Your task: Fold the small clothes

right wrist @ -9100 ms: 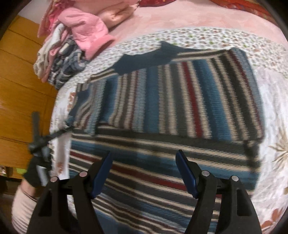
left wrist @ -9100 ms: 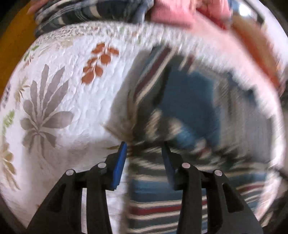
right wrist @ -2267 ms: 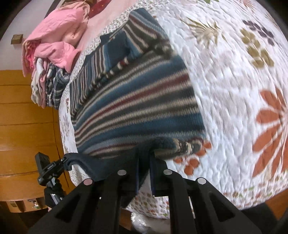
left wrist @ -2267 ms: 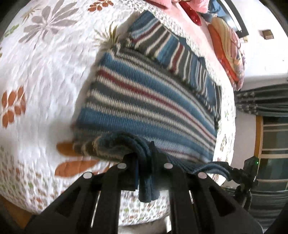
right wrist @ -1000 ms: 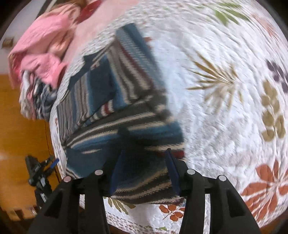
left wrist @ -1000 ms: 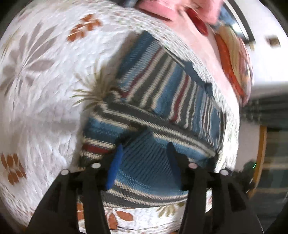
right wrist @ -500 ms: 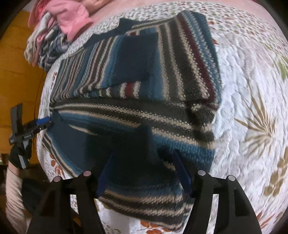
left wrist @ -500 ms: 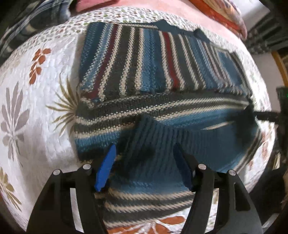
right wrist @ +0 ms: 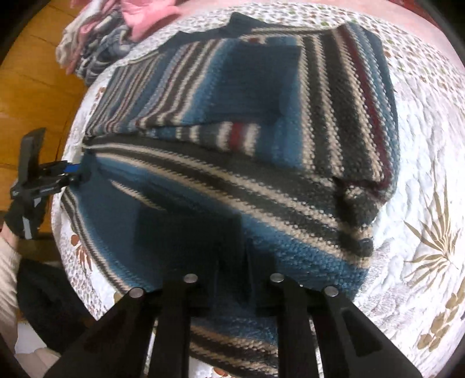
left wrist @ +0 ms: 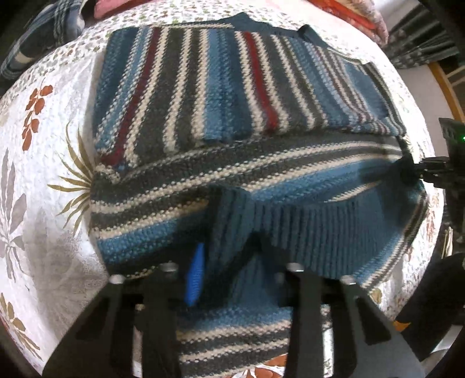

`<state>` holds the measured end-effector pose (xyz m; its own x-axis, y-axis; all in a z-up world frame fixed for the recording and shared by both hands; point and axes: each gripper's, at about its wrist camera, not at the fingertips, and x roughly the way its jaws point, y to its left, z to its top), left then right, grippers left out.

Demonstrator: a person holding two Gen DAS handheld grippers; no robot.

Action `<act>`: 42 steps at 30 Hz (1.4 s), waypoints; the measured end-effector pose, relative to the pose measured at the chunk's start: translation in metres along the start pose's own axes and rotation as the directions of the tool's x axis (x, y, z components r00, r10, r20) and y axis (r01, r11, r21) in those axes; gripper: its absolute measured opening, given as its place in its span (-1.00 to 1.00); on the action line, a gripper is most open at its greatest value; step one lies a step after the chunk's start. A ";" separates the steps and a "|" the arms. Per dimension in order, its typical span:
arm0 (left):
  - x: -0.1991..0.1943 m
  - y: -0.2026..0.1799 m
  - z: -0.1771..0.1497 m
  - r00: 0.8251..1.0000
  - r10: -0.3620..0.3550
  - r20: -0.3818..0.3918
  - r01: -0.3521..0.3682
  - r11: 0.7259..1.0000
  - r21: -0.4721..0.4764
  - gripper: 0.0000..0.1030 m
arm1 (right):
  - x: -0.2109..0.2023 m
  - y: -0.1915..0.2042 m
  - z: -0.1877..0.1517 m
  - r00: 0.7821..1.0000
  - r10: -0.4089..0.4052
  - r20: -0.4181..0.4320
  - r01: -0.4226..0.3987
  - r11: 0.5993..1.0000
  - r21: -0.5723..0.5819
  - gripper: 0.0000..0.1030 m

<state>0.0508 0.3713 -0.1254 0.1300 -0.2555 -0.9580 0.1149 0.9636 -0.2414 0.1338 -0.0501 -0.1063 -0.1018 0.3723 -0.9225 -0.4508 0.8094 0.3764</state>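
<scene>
Left wrist view. Striped sweater (left wrist: 221,96): knitted, blue, grey, cream and red bands, lying on a white quilt (left wrist: 43,162) printed with leaves and flowers. Far half flat, stripes running away from the camera; near half with stripes running across. Ribbed blue hem (left wrist: 305,232): doubled back over the near half, rising in a ridge at the gripper. Left gripper (left wrist: 229,276): the fingers pinch a fold of the ribbed hem between them; one blue pad (left wrist: 195,276) shows on the left side of the fold, the other is hidden by knit. Right gripper (left wrist: 418,170): seen at the right edge, its tip at the sweater's far corner; the view is too blurred there to tell its grip. Heap of clothes (left wrist: 43,26): dark checked fabric at upper left, beyond the quilt.

Right wrist view. Sweater (right wrist: 334,122): fills the middle of the quilt (right wrist: 430,162), near part in shadow. Right gripper (right wrist: 231,282): fingers drawn close together on a dark fold of the hem, pads buried in the knit. Left gripper (right wrist: 72,171): at the left edge, its blue-tipped end on the sweater's left corner. Sleeve (right wrist: 7,273): pale, ribbed, at lower left. Heap of clothes (right wrist: 116,32): pink and checked items at upper left, beside a wooden panel (right wrist: 37,87).
</scene>
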 end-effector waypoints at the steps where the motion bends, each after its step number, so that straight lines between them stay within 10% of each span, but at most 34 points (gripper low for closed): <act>1: 0.001 0.000 0.000 1.000 0.004 -0.001 -0.004 1.000 0.003 -0.49 | 0.000 0.000 -0.001 1.000 0.000 -0.002 0.000 1.000 -0.002 -0.70; 9: 0.007 -0.006 0.002 0.995 0.100 0.003 -0.100 0.994 0.034 -0.15 | 0.016 0.000 -0.004 0.998 -0.037 -0.041 0.038 0.999 0.013 -0.44; 14: 0.004 -0.020 0.004 0.996 0.082 0.023 -0.083 0.995 0.054 -0.74 | 0.010 0.007 -0.002 0.999 -0.033 -0.023 0.033 0.999 -0.002 -0.75; 26: -0.078 -0.050 0.007 0.970 -0.073 0.231 0.054 0.995 0.087 -0.79 | -0.076 0.008 -0.008 0.977 0.083 0.194 -0.082 0.997 -0.013 -0.79; 34: -0.081 -0.035 0.013 0.960 -0.047 0.275 0.046 0.999 0.011 -0.79 | -0.121 -0.029 -0.003 0.929 0.144 0.340 -0.187 0.978 0.097 -0.98; 42: -0.009 -0.007 0.015 0.993 0.080 0.087 -0.075 0.995 -0.061 -0.47 | -0.051 -0.034 0.006 0.984 0.048 0.173 -0.071 0.989 0.129 -0.04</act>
<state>0.0632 0.3661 -0.1131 0.2239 -0.1836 -0.9572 0.0450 0.9830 -0.1781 0.1595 -0.0937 -0.0712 0.0320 0.4838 -0.8746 -0.3247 0.8326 0.4487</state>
